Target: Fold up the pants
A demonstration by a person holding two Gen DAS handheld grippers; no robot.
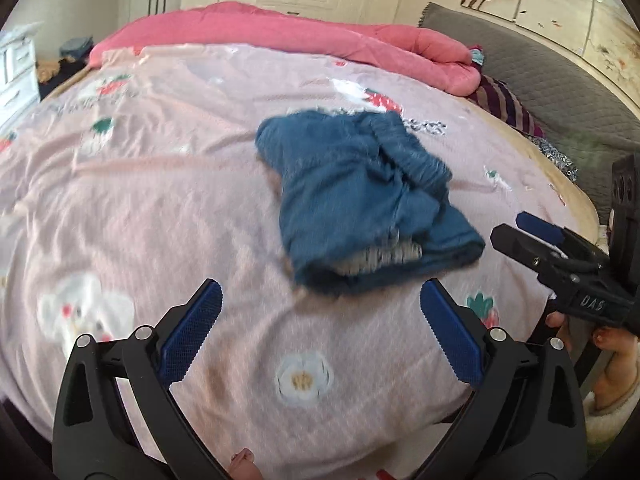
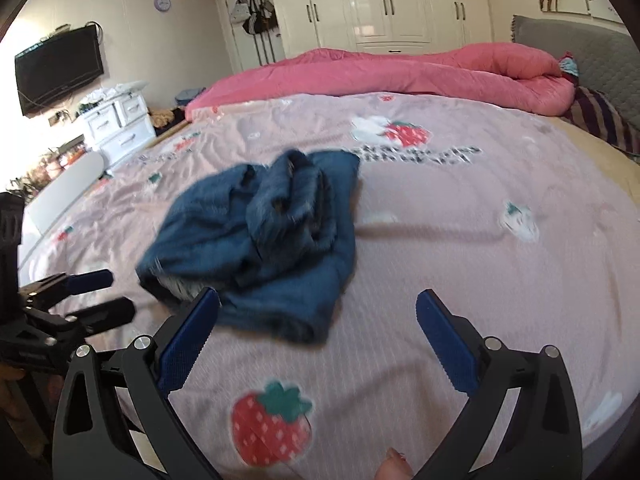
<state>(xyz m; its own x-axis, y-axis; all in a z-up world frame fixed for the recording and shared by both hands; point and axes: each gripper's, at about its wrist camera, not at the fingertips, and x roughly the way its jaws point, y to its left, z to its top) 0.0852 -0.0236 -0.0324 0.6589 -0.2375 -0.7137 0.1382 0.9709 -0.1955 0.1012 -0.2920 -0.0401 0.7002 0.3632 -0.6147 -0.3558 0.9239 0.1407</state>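
We judge the fold nearly done.
The dark blue fabric pants (image 1: 360, 196) lie bundled on the pink strawberry-print bed (image 1: 160, 208) just ahead of our left tongs (image 1: 320, 312) and right tongs (image 2: 318, 320), both spread wide and empty; only tidying seems left.

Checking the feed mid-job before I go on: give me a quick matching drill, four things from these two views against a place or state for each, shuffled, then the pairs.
Things:
1. pants
2. pink quilt
3. left gripper
4. television

Place or state:
A. hangs on the wall
B. bunched along the far side of the bed
C. jaws wide, nothing between them
D. lies in a blue, folded bundle on the sheet

Pairs: 1-D, 2-B, 3-C, 4-A
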